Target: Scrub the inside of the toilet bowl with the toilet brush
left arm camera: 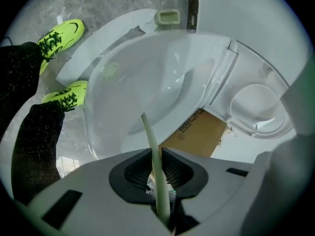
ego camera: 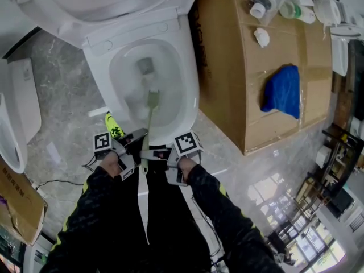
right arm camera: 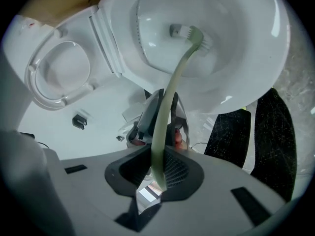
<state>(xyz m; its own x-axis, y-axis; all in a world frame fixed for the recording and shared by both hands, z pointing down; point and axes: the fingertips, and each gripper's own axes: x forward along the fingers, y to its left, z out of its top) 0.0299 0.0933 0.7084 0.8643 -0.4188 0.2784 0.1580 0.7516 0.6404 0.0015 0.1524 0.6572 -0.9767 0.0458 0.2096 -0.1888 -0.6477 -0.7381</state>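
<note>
Holding the toilet brush (ego camera: 151,111) by its pale green handle just in front of your legs, your left tongs (left arm camera: 160,178) are closed tight on the handle and your right tongs (right arm camera: 158,173) are clamped on it too, right beside them. Beyond the tongs the curved handle runs over the front rim of the toilet bowl (ego camera: 190,90), with the brush head down inside, just short of the drain opening. Farther off, the lid (ego camera: 114,4) stands raised, and a blue cloth (ego camera: 282,91) lies on the cardboard box (ego camera: 227,78) to your right.
</note>
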